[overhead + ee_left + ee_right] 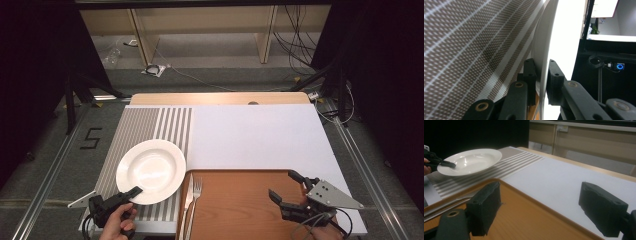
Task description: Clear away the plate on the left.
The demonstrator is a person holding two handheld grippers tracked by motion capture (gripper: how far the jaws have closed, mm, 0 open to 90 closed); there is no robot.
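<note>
A white deep plate (pixel 151 170) sits over the striped grey placemat (pixel 150 125) at the table's left. My left gripper (pixel 131 192) is shut on the plate's near rim; in the left gripper view the rim (pixel 543 75) runs between the two black jaws. In the right gripper view the plate (pixel 471 161) looks lifted slightly off the mat. My right gripper (pixel 284 186) stands open above the right end of the wooden tray (pixel 240 205), nothing between its pads (pixel 485 205). A knife (pixel 188 200) and fork (pixel 196 192) lie on the tray's left end.
A white sheet (pixel 255 132) covers the table's middle and right. The wooden table edge (pixel 220 98) runs along the back. Metal rails and cables lie on the floor on both sides.
</note>
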